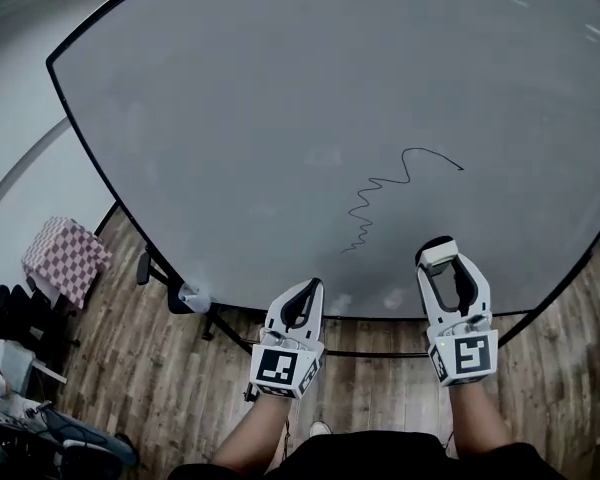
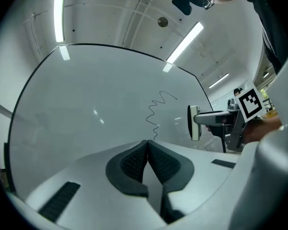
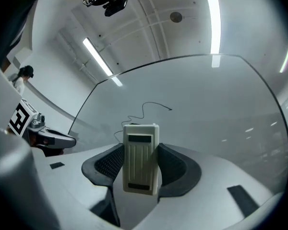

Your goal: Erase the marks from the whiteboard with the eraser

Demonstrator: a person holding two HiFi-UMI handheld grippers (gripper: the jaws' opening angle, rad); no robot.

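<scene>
In the head view, the wide grey-white whiteboard (image 1: 230, 98) in its thin black frame carries one thin black squiggle (image 1: 380, 200), and the line reads whole from its lower end to its hooked top. So we judge the wiping not yet begun: every bit of the mark is left to clear. The right gripper (image 1: 438, 254) sits below and to the right of the squiggle's lower end. It is clamped on a slim cream plastic eraser (image 1: 439, 256) whose top pokes out past the jaw tips. The left gripper (image 1: 308, 286) hangs below and left of the squiggle, near the board's bottom edge.

In the left gripper view, the two dark ribbed pads are pressed together with nothing between them, so this gripper is clenched and empty. The squiggle rises just above the jaw tips, and to its right we see the eraser side-on, held out by the other gripper.

In the right gripper view, the eraser stands upright between the pads, gripped along its long sides with its ribbed back towards the camera. The squiggle shows just above its top edge. Near, then, but we cannot tell whether the eraser touches the whiteboard.
</scene>
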